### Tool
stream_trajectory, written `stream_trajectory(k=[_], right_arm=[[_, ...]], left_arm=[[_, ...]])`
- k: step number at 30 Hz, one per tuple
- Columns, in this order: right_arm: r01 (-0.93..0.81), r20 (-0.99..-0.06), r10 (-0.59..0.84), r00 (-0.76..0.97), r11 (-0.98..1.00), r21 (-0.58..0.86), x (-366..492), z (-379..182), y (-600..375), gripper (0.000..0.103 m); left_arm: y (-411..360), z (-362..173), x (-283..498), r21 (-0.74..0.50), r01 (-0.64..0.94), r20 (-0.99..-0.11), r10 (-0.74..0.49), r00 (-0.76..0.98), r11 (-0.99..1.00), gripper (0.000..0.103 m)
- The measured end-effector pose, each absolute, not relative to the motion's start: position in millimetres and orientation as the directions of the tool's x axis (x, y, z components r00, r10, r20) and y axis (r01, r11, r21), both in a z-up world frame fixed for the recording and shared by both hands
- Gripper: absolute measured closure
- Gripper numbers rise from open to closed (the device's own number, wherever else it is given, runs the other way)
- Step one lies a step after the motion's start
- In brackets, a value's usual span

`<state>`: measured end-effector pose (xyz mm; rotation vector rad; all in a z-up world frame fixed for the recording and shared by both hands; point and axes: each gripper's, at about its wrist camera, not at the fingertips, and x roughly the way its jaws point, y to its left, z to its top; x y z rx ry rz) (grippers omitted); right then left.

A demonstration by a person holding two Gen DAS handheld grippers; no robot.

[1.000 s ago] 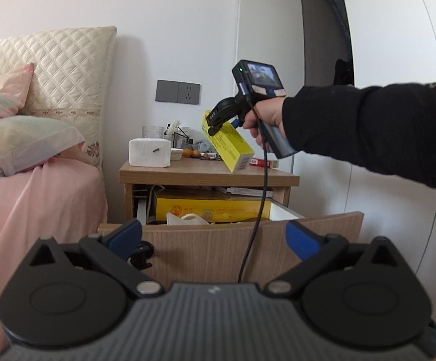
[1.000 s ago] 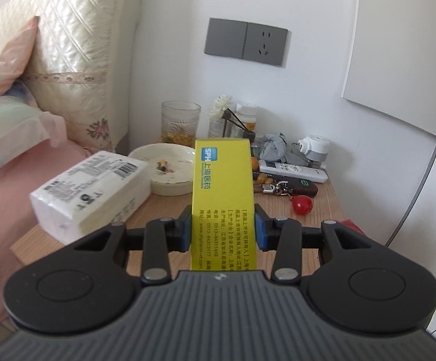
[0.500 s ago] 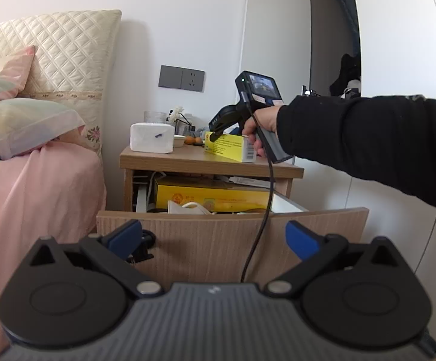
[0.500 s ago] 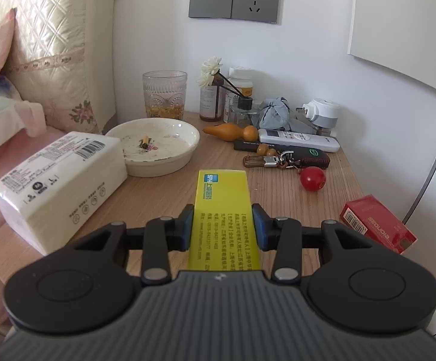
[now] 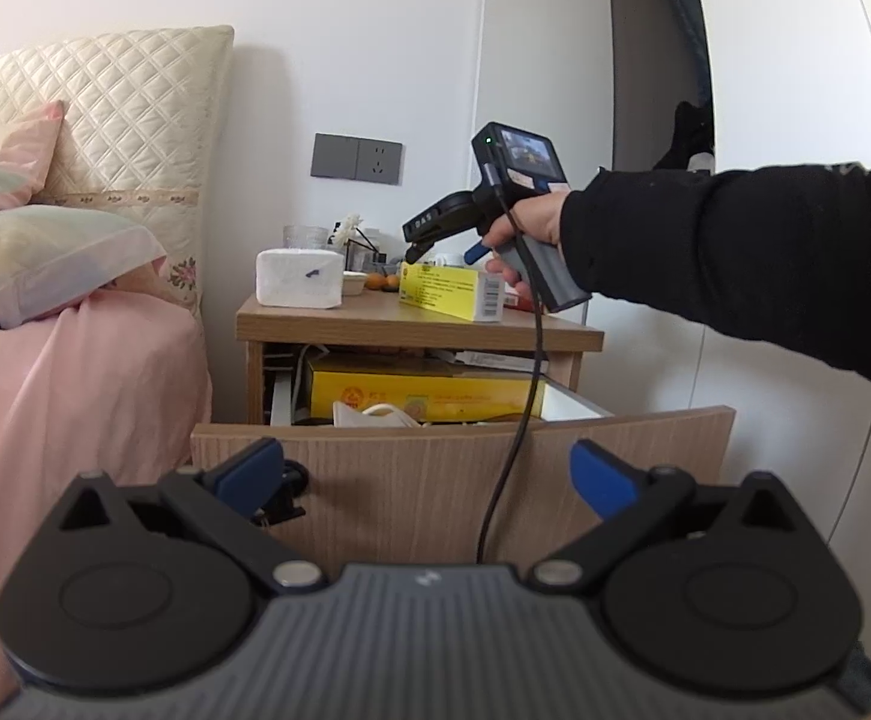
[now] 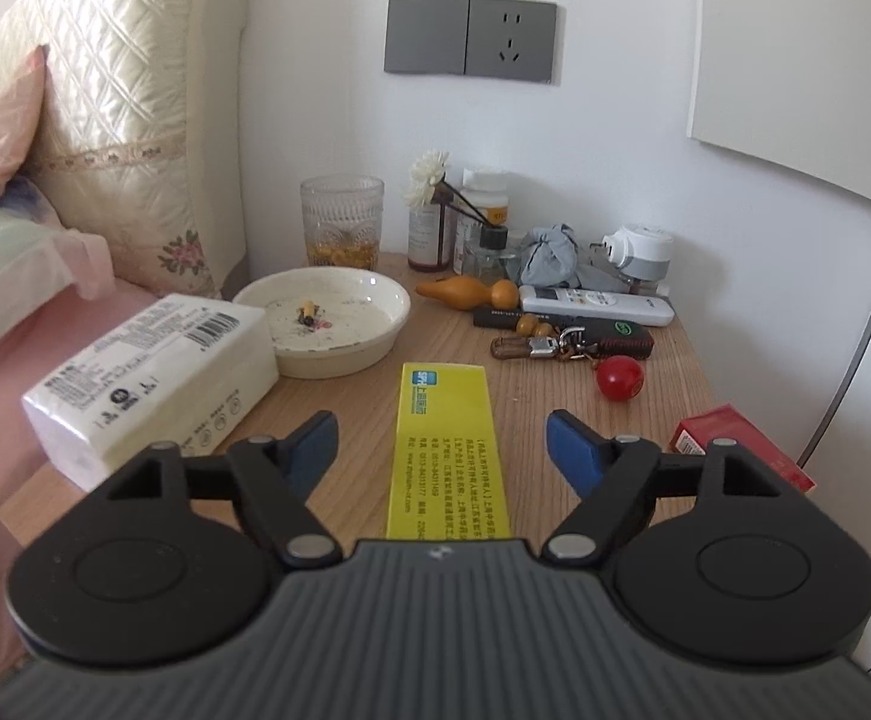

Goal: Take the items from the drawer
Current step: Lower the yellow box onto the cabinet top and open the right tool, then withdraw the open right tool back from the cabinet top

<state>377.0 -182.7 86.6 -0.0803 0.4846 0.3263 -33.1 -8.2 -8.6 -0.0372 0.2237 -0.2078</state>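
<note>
Here, cluttered nightstand (image 6: pixel 375 420) beside bed (image 5: pixel 75 372).

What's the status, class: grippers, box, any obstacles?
Right gripper open, box released flat on nightstand. Left gripper open, empty, facing open drawer. Nothing in the way.

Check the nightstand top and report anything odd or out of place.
Only the shallow cream ceramic dish stands out: it holds a cigarette butt and ash specks. The long yellow cardboard box lies flat between the open right gripper fingers.
</note>
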Motion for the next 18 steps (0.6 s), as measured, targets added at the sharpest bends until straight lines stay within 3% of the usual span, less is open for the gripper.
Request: stream_trajectory(k=[18], right_arm=[[-0.312,-0.383,0.296,0.875,0.950,0.021,259.8,126.7,-224.4,0.014]], left_arm=[[-26.5,-8.9,-39.4,0.021,0.189,-0.199,-0.181,0.963,0.982,0.000]])
